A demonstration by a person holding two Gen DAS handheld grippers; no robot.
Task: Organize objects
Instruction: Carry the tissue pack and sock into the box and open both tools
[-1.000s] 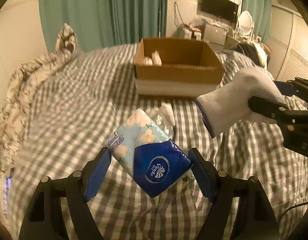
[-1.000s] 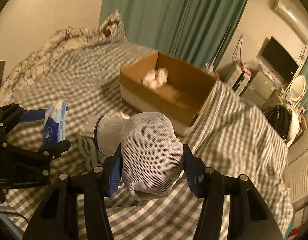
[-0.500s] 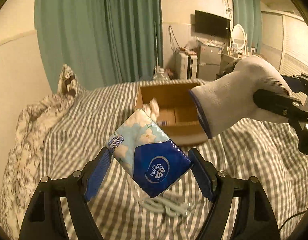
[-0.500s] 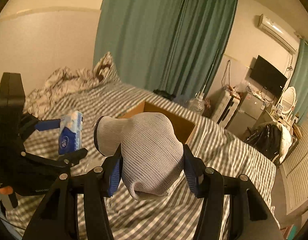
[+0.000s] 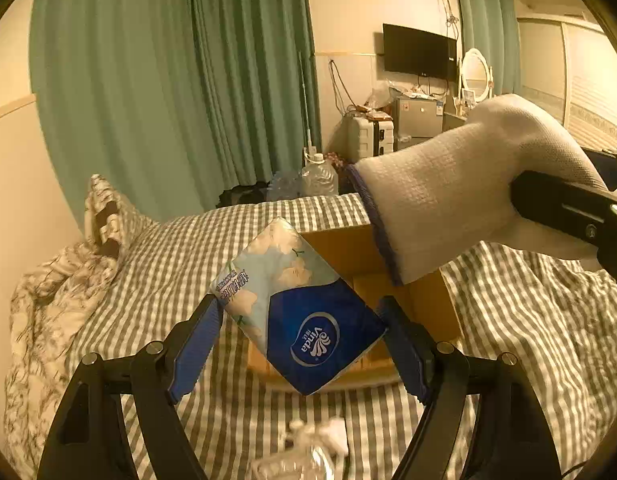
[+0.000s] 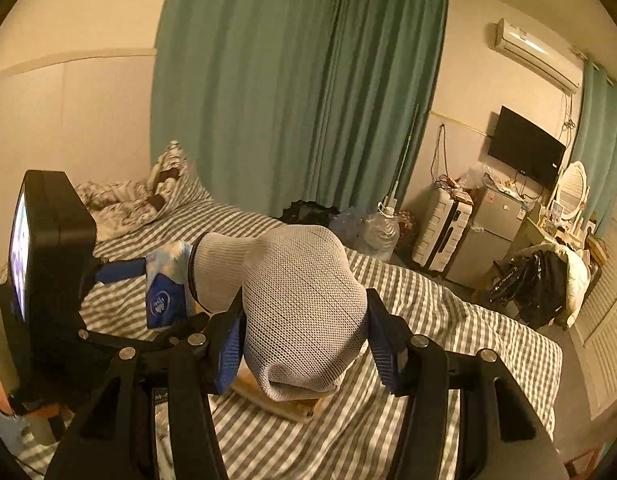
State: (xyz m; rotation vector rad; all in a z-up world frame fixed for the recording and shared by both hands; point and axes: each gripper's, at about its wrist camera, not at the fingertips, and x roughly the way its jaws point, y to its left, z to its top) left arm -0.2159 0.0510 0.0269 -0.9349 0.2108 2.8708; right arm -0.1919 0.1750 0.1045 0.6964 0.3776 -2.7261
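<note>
Transport step: both loads are airborne over the striped bed (image 5: pixel 528 320), headed for the cardboard box (image 5: pixel 424 312), which sits just past and below the left jaws. Right gripper (image 6: pixel 304 334) pinches a white glove (image 6: pixel 300 304), cuff sticking out ahead. Left gripper (image 5: pixel 298 334) is clamped on the tissue pack (image 5: pixel 296 312) (held corner-on). Next: lower over the box opening, then spread jaws. Versus 1 s ago: both rigs are lifted and pitched up, box closer

The tissue pack (image 5: pixel 300 312) and the glove (image 5: pixel 460 196) to its right hang above the cardboard box (image 5: pixel 424 300).
</note>
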